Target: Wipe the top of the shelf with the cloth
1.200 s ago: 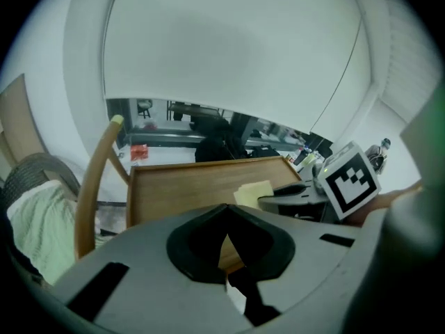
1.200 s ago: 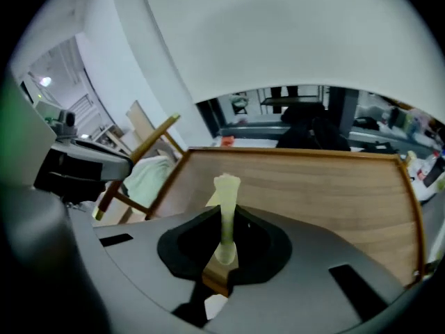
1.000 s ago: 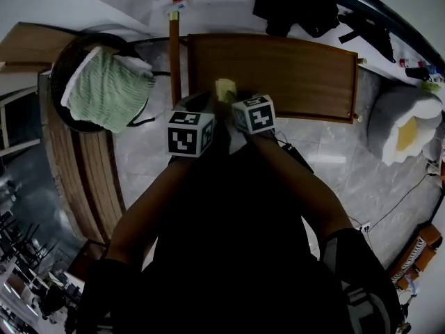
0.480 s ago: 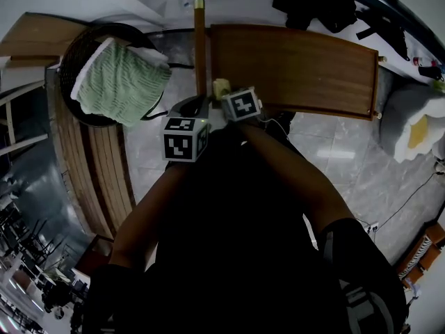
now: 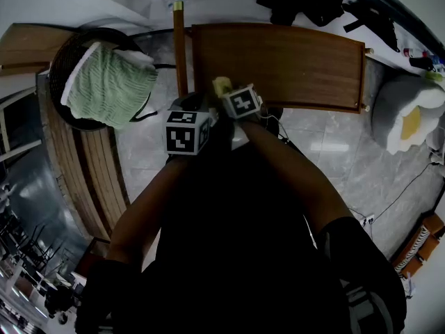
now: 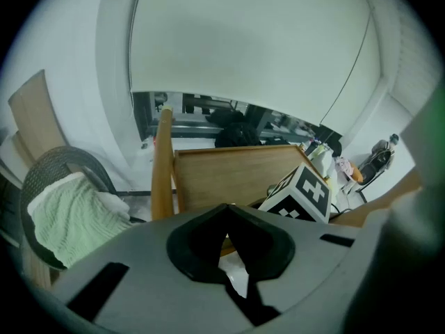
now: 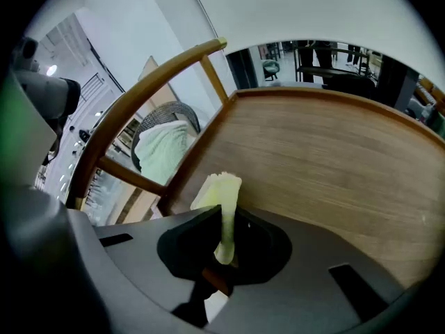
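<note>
R gripper (image 7: 224,241) clamped on yellow cloth (image 7: 221,190), at shelf top (image 7: 334,165) near edge. L gripper (image 6: 227,239): jaws together, empty.

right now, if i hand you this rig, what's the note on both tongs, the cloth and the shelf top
Left tongs: shut, empty, beside the right one, just short of the shelf.
Right tongs: shut on the yellow cloth, which sticks out past the tips.
Shelf top: bare wood. The cloth is at its near left edge; contact is unclear.
Done: cloth gripped and at the shelf. The wood shows no sign of how much is wiped.
Left: probably sweep the cloth across the whole top.
</note>
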